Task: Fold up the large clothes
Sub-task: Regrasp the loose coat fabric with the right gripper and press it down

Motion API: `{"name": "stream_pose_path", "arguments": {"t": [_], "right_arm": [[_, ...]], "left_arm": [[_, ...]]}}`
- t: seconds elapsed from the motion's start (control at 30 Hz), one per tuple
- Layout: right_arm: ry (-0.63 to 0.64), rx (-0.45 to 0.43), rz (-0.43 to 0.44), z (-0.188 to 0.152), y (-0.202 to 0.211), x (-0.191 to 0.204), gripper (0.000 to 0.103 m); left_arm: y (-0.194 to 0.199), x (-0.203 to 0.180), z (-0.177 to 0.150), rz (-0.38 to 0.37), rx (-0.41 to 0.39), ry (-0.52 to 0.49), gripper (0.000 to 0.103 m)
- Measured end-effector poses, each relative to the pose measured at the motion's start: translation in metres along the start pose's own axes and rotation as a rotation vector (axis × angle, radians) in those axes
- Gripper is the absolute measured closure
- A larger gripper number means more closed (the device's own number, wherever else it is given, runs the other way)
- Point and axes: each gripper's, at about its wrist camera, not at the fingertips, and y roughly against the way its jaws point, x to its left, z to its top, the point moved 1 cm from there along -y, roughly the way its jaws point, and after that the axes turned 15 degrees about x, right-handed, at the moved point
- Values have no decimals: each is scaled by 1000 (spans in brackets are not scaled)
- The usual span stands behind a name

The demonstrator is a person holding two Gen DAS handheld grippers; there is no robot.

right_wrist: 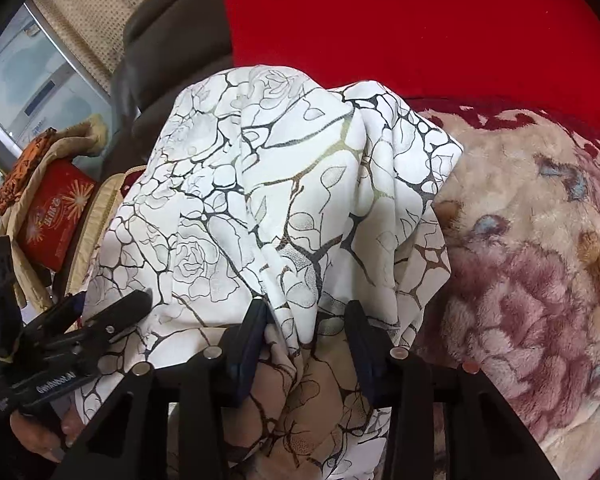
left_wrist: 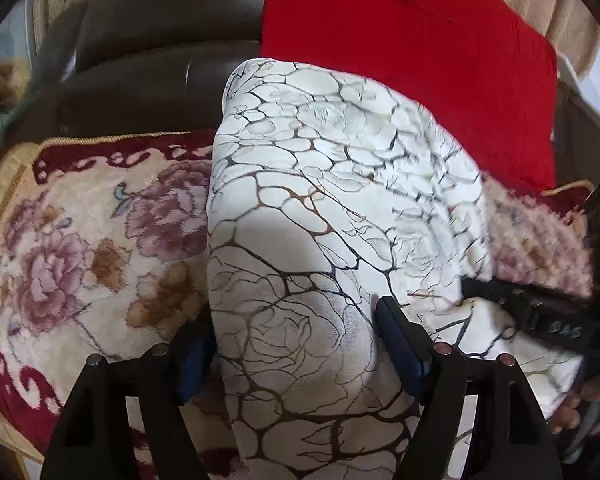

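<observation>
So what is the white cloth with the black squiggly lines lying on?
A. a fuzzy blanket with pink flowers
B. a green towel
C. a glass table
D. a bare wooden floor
A: the white cloth rests on a fuzzy blanket with pink flowers, which shows on both sides of it.

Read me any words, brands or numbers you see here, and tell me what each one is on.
"GenRobot.AI": white lettering on the black body of the left gripper, read with some doubt.
Gold characters on the red cardboard box: too small to read.
White letters on the black right gripper: too blurred to read.
</observation>
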Motion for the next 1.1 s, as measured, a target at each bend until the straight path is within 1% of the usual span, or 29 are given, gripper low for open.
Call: {"name": "stream_pose_path", "arguments": {"t": [0.03,0.07,0.1,0.13,0.17,0.23,0.27,0.3,0.33,0.4,0.47,0.5,0.53,0.63,0.73,0.83,0.9,0.93,0.97,1.0,1.03,1.07,1.1], "right_arm": [[1,4,1,1,0,-1,60],[1,6,2,1,-1,-2,60],[0,6,2,2,-2,-3,60],[2,5,-3,3,-5,-3,60],[10,1,-18,3,-8,-3,60],[28,-5,-43,1,-15,0,60],[27,-7,-42,1,-17,-1,60],[18,-5,-32,1,-18,-3,60],[8,2,-23,2,-17,-3,59],[-19,30,-11,6,-12,-3,59],[-32,43,4,11,-2,-2,59],[-30,38,15,13,6,0,59],[-22,16,25,17,18,3,59],[-5,-53,36,30,44,6,59],[-1,-88,44,54,54,12,59],[17,-86,61,76,48,19,59],[5,-64,90,91,33,19,59],[2,-54,87,94,27,18,59],[9,-36,44,105,12,20,60],[19,-21,-11,106,3,20,60],[25,6,-84,108,-11,16,61],[14,47,-124,110,-28,9,61],[-20,76,-90,109,-41,-1,61]], "left_arm": [[7,6,1,-25,-24,17,25],[12,10,1,-31,-45,27,25],[17,15,2,-27,-70,39,25],[21,20,3,-8,-89,52,25],[21,24,3,15,-93,62,25],[15,30,4,18,-77,76,25],[11,31,4,21,-70,83,24],[7,30,3,36,-68,81,24],[3,27,2,69,-67,64,23],[-6,17,0,128,-63,12,23],[-9,12,-1,158,-59,-10,23],[-9,11,-1,170,-63,-14,23],[-8,11,-1,174,-65,-16,23],[-8,13,-2,158,-60,-5,23],[-9,12,-2,165,-64,-14,23],[-11,11,-1,159,-66,-17,23],[-12,11,-1,145,-66,-18,23],[-12,10,-1,140,-66,-21,23],[-13,10,-1,134,-65,-26,23],[-14,10,0,122,-62,-33,23],[-16,9,0,106,-55,-38,23],[-18,10,1,83,-42,-41,23],[-21,9,2,58,-30,-44,23]]}}
